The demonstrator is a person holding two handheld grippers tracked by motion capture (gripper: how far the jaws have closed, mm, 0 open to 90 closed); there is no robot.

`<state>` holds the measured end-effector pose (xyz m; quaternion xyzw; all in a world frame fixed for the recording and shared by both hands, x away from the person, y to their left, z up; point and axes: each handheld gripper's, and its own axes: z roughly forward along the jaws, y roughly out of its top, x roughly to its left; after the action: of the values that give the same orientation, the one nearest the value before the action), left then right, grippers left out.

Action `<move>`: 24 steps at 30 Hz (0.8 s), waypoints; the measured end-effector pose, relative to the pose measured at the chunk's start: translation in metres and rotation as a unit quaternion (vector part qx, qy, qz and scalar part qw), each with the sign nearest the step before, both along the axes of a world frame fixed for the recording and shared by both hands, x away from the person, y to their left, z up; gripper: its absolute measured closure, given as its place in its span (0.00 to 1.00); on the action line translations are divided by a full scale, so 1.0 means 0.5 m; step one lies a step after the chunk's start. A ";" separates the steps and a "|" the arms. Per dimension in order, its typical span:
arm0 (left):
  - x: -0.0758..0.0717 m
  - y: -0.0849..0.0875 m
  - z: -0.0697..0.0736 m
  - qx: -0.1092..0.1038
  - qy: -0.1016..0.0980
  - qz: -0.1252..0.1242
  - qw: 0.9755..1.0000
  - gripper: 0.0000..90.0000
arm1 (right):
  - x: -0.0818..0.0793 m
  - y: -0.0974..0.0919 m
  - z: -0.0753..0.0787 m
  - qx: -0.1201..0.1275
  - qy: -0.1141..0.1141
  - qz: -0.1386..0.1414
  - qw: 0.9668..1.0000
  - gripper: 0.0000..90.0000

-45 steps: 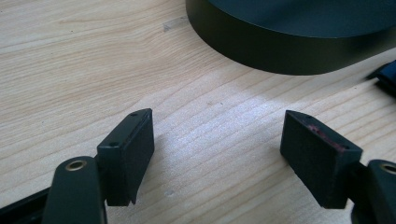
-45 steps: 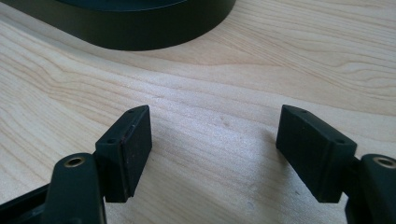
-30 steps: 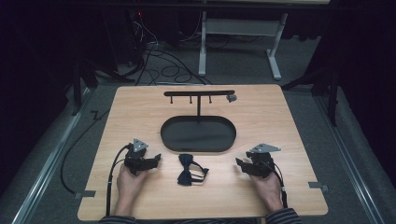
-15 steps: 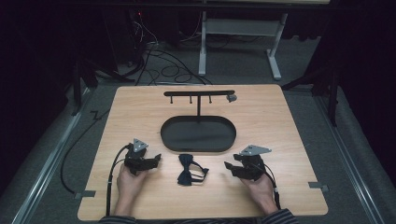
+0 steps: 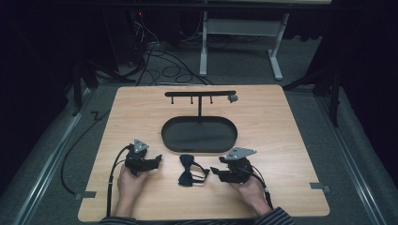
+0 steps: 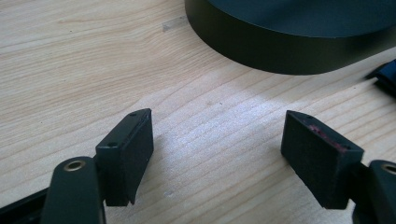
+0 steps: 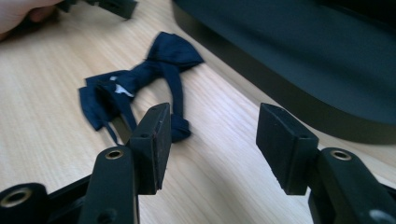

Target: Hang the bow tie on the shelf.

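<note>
On the wooden table point(image 5: 141, 112), the left hand-held gripper point(image 5: 157, 161) rests with jaws spread and empty. Just right of it lies a navy bow tie point(image 5: 191, 170), near the black oval tray point(image 5: 199, 135). The right hand-held gripper point(image 5: 214, 170), jaws spread, points at the tie.

Dim room, wooden bench point(image 5: 281, 140) centre, grey carpet floor point(image 5: 356, 154), white desk frame point(image 5: 239, 35) at 12 o'clock, cables point(image 5: 159, 51) at 11 o'clock

Dark navy bow tie point(image 5: 191, 170), crumpled flat on table, just before black oval tray point(image 5: 199, 135)
</note>
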<state>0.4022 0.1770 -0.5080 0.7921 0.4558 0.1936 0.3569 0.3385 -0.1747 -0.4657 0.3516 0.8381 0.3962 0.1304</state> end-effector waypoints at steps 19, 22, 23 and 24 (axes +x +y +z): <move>0.000 0.000 0.000 0.000 0.000 0.000 1.000 0.29 | -0.007 0.091 -0.015 -0.012 0.006 0.081 0.997 0.51; 0.000 0.000 0.000 0.000 0.000 0.000 1.000 0.29 | -0.005 0.097 -0.020 -0.016 0.010 0.085 0.996 0.51; 0.000 0.000 0.000 0.000 0.000 0.000 1.000 0.29 | -0.004 0.098 -0.022 -0.015 0.013 0.085 0.996 0.51; 0.000 0.000 0.000 0.000 0.000 0.000 1.000 0.29 | -0.003 0.099 -0.023 -0.016 0.016 0.087 0.996 0.52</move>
<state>0.4022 0.1770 -0.5080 0.7922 0.4556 0.1934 0.3569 0.3370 -0.1253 -0.4773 0.2817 0.8735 0.3872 0.0881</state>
